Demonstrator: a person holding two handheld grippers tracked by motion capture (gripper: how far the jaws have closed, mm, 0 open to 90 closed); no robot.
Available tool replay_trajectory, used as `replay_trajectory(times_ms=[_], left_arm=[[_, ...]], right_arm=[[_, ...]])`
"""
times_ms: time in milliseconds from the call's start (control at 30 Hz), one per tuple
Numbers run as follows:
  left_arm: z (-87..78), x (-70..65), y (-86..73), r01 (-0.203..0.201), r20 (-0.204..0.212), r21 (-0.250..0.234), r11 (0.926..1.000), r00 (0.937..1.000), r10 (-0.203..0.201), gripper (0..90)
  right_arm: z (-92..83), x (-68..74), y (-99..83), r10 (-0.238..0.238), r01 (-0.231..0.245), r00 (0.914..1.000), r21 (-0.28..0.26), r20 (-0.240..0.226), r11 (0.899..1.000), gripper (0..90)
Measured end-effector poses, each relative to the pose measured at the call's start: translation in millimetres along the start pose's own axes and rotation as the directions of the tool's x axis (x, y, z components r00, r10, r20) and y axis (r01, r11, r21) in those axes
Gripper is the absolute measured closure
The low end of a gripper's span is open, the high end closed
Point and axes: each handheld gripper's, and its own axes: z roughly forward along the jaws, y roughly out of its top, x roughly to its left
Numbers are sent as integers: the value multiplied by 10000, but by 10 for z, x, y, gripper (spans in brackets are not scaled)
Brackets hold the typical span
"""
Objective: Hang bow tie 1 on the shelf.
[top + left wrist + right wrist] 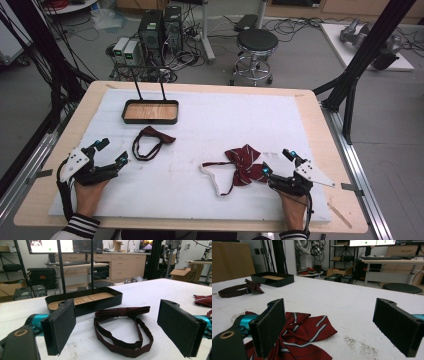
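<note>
Both grippers are sitting wide and holding nothing. High view: left gripper (111, 152) is resting near the table's front-left corner, jaws spread, with the dark maroon bow tie (150, 142) lying just ahead of it and a bit to its right, not touching. Beyond that tie the black wooden-bottomed tray (150, 111) is standing with nothing in it. Right gripper (276, 161) is parked at the front right, jaws spread too, its left jaw tip sitting right at the edge of the striped red bow tie (243, 164); the tie's white strap (214, 178) is trailing off further to that gripper's left. Left gripper view: pads (60, 328) are standing far apart, maroon tie (122, 328) is lying flat on the white foam (140, 293) just past them and centred in the gap, tray (85, 301) straight behind it. Right gripper view: pads (270, 327) are wide as well, striped tie (304, 332) is lying by the left pad and partly behind it, mostly off to that side rather than centred; the maroon tie (239, 290) and tray (272, 278) are showing far off to the left. Progress, as I'm reading it: nothing picked, nothing in the tray, so both ties are waiting to be grabbed and moved. Left looks lined up for its grab; right is looking like it needs a shift toward its tie first.
</note>
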Motion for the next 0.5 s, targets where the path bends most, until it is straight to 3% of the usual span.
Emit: replay_trajectory(times_ms=[133, 233, 300, 500], left_arm=[[0, 2, 0, 7, -6, -6, 10000, 10000, -7, 156], [0, 1, 0, 2, -10, -5, 10000, 10000, -2, 156], [0, 2, 0, 4, -13, -6, 10000, 10000, -4, 156], [-1, 2, 0, 3, -6, 0, 10000, 10000, -3, 156]], right_arm=[[4, -4, 3, -94, 94, 9999, 40, -81, 9999, 103], [16, -2, 30, -137, 150, 9995, 496, -268, 9987, 103], [16, -1, 40, -188, 205, 9993, 525, -311, 9984, 102], [39, 9, 189, -461, 534, 9956, 897, -811, 9945, 103]])
